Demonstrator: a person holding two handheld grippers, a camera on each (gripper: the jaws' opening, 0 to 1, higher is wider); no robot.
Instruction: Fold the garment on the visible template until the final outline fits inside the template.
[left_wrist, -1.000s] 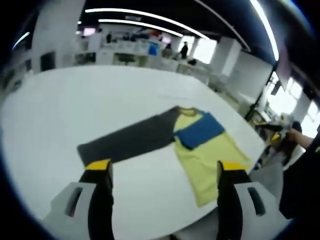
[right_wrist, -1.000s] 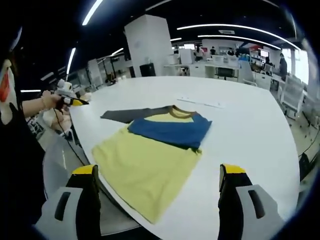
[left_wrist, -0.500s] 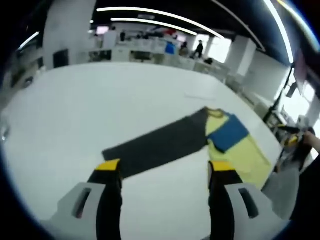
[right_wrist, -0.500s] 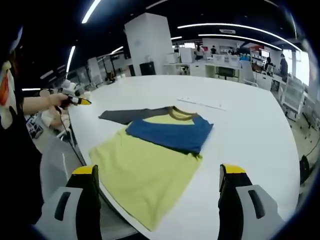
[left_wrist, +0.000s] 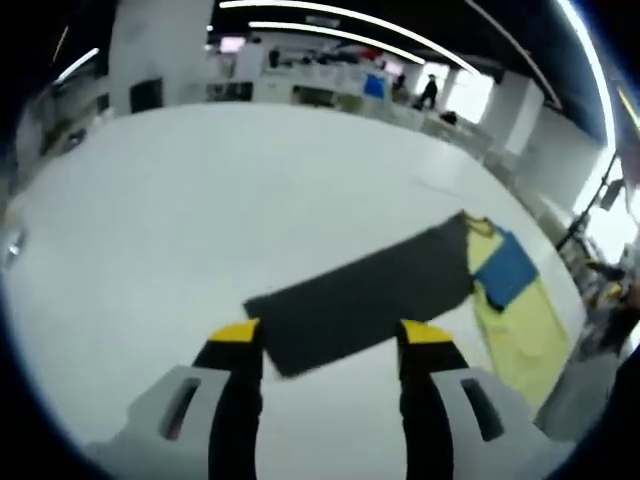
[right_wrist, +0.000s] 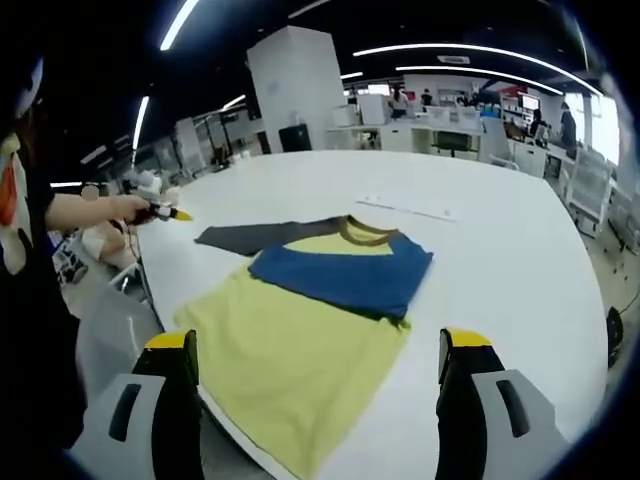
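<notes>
Jaws of the left tool stand apart, yellow-tipped, holding nothing, hanging just above the white tabletop. Between and just beyond the tips lies the cuff end of the garment's dark grey sleeve, stretched flat and running away toward the collar. Past it, the yellow body with a blue sleeve folded across the chest.

Right tool also open and empty, jaws wide, poised over the near tabletop edge. Garment lies flat in front of it: yellow hem nearest, blue sleeve folded over the upper chest, brownish collar beyond, grey sleeve extending left. In the right gripper view, the left tool shows at the far left in a person's hand, near the grey cuff.

Farther across the tabletop, a thin pale strip lies well apart from the garment. Behind: office desks, a white pillar, ceiling light strips.
</notes>
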